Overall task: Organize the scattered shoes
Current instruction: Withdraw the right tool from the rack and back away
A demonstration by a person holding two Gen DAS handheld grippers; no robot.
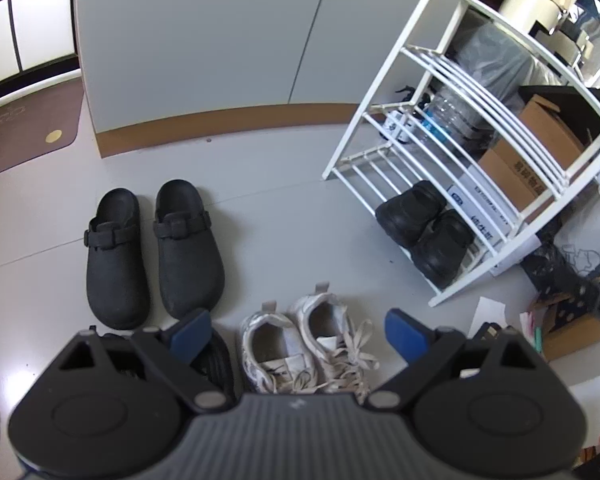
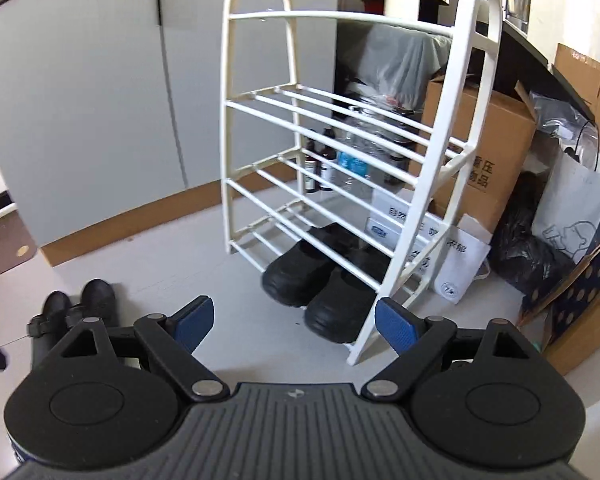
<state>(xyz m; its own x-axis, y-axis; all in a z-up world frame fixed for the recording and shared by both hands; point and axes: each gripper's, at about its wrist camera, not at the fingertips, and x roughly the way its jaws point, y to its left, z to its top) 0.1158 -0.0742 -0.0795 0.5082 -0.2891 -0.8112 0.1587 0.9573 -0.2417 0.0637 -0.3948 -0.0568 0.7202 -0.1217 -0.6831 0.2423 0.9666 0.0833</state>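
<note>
You are holding both left tongs (image 1: 298, 330) and right tongs (image 2: 294, 322) spread, empty; your left tongs are half hiding one dark shoe (image 1: 216, 356); two black clogs (image 1: 156, 248), two white sneakers (image 1: 304, 344), two black shoes on the rack (image 2: 320, 276).

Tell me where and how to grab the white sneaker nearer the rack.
Grip the white sneaker at its heel collar, coming from above with the open left gripper. The heel faces the rack with its opening upward, so one finger could slip inside and the other outside; the loose laces look less secure.

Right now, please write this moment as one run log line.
black shoes: on rack bottom shelf | white sneakers: on floor | black clogs: on floor | left gripper: open, empty | right gripper: open, empty
</note>
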